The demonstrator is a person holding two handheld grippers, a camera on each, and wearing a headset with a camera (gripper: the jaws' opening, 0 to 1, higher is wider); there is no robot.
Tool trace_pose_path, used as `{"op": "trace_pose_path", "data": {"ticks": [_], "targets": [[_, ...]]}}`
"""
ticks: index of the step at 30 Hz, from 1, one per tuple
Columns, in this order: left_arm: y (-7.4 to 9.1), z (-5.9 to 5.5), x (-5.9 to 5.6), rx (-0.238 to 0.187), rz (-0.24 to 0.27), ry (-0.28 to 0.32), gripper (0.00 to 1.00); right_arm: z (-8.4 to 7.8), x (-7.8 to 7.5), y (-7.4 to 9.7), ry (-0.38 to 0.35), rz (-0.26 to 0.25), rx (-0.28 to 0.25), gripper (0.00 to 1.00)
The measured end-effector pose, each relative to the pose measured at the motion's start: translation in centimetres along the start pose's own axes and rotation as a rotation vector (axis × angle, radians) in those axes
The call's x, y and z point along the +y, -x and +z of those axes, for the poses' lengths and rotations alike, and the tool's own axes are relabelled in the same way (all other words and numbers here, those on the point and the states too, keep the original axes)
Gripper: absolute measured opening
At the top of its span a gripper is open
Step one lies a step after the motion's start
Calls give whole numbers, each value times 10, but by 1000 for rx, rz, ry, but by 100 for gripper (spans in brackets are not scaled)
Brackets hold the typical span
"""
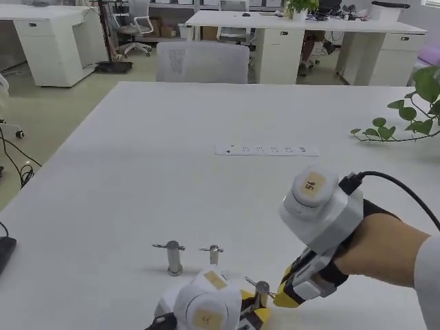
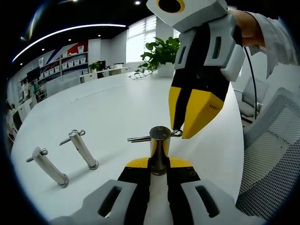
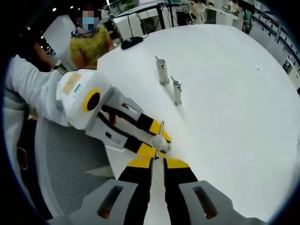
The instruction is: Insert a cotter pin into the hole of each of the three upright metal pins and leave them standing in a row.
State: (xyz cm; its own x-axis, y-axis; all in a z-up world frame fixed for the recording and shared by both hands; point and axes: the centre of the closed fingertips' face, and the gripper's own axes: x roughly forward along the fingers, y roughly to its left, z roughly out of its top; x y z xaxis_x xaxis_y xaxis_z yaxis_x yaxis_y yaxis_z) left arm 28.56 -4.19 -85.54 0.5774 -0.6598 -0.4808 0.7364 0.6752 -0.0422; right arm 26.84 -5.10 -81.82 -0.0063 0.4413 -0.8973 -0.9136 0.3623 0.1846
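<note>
Two metal pins (image 1: 174,258) (image 1: 214,254) stand upright side by side on the white table (image 1: 206,179), each with a cotter pin through its head. A third metal pin (image 2: 159,147) stands to their right with my left gripper (image 2: 158,164) shut on its shaft. A cotter pin (image 2: 140,138) lies through this pin's head. My right gripper (image 2: 180,132) comes down from above and is shut on the cotter pin's ring end. In the right gripper view the right gripper (image 3: 157,161) meets the pin head (image 3: 161,143), with the left gripper (image 3: 152,139) reaching in from the left.
A white power strip (image 1: 267,150) lies mid-table. Plant leaves (image 1: 412,117) hang over the right edge. A grey chair (image 1: 203,62) stands at the far side, a mesh chair (image 2: 272,154) at the near edge. A seated person (image 3: 89,42) is behind.
</note>
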Motion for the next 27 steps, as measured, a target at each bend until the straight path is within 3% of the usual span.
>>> {"op": "trace_pose_path", "data": {"ticks": [6, 15, 27], "targets": [[0, 0, 0, 1, 0, 4, 11, 6, 2, -1, 14, 13, -14, 6], [-1, -1, 0, 2, 1, 12, 11, 7, 2, -2, 63, -10, -14, 6], [-2, -1, 1, 9, -5, -5, 12, 1, -1, -1, 62, -7, -40, 14]]}}
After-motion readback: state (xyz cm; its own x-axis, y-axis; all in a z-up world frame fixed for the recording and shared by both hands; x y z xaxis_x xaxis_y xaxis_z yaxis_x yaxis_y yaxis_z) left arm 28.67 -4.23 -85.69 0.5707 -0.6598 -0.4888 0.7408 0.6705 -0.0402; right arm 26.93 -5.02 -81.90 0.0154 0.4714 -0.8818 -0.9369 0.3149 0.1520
